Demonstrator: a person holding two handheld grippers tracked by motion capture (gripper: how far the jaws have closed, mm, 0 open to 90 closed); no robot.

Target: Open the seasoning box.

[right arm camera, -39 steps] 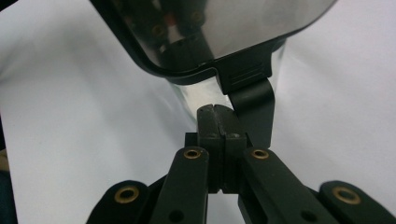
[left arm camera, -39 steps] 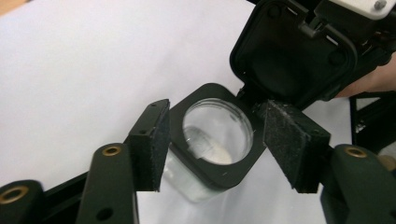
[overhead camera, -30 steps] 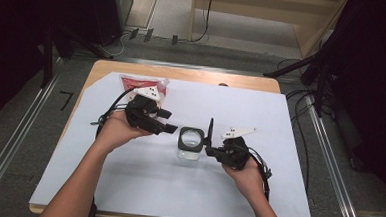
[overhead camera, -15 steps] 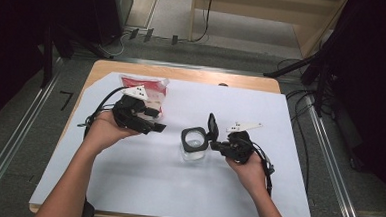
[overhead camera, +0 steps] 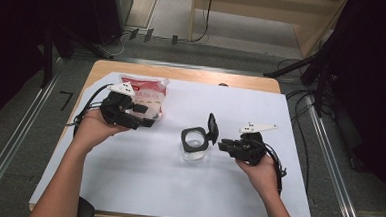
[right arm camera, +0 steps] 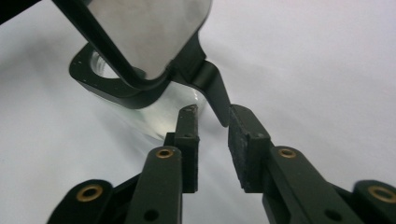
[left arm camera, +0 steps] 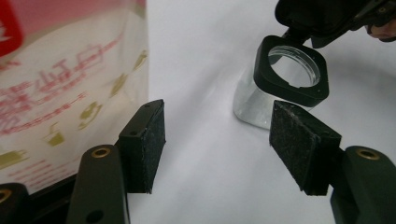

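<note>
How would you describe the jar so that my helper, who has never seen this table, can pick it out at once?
Start at the white sheet that covers the wooden table. Near its middle stands a small clear jar, just ahead of the right tool. Unlike the red-and-white printed bag at the sheet's far left, it is see-through, with a black square collar and a black flip lid standing open.

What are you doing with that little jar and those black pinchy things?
A person holds a pinching tool in each hand at a table. The small clear jar stands on the white sheet with its black flip lid swung up. The right gripper has just been opening; the lid's tab sits between its jaws, no longer squeezed. The left gripper is open and empty beside a red and white bag.
</note>
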